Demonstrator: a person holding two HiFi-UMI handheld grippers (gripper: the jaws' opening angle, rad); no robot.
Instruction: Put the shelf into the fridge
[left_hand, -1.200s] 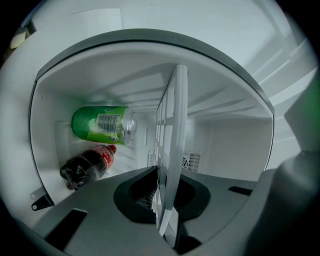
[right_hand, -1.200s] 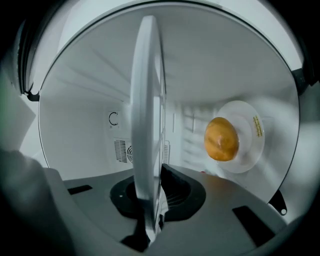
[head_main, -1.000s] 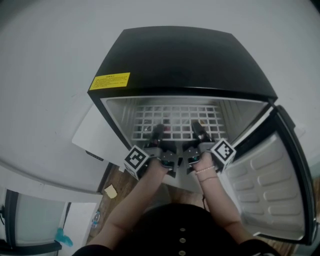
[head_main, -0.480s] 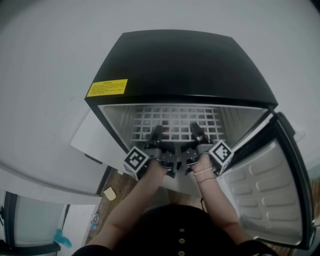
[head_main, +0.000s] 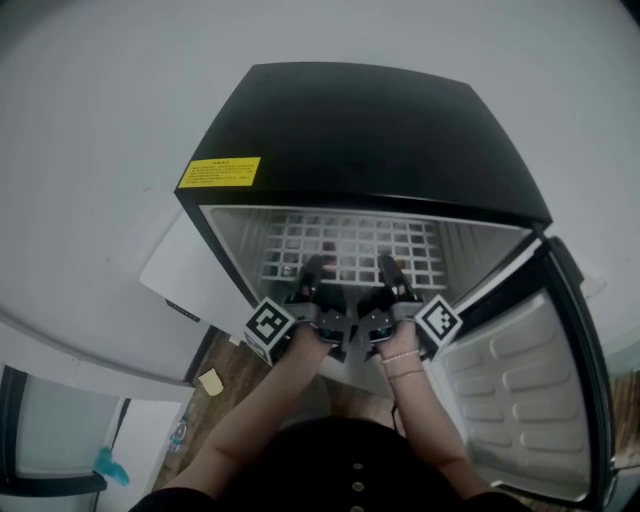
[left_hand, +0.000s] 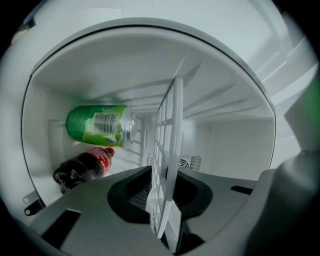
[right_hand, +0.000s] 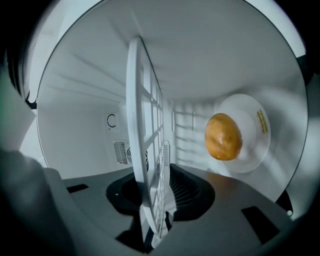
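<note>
A small black fridge (head_main: 370, 130) stands with its door (head_main: 520, 390) swung open to the right. The white wire shelf (head_main: 350, 245) lies level inside the compartment. My left gripper (head_main: 312, 270) and right gripper (head_main: 388, 268) both reach to its front edge, side by side. In the left gripper view the shelf (left_hand: 167, 150) stands between the left gripper's (left_hand: 165, 200) jaws, which are opening, with dark gaps beside it. In the right gripper view the shelf (right_hand: 145, 140) is pinched low between the right gripper's (right_hand: 155, 200) jaws.
Under the shelf lie a green can (left_hand: 100, 125) and a cola bottle (left_hand: 82, 167) at the left. At the right, a white plate (right_hand: 252, 145) carries an orange fruit (right_hand: 223, 136). A yellow label (head_main: 219, 172) marks the fridge top. Wooden floor shows below.
Both grippers stay at the shelf's front edge inside the fridge. The head view has shifted slightly, and the marker cubes sit a little closer together.
</note>
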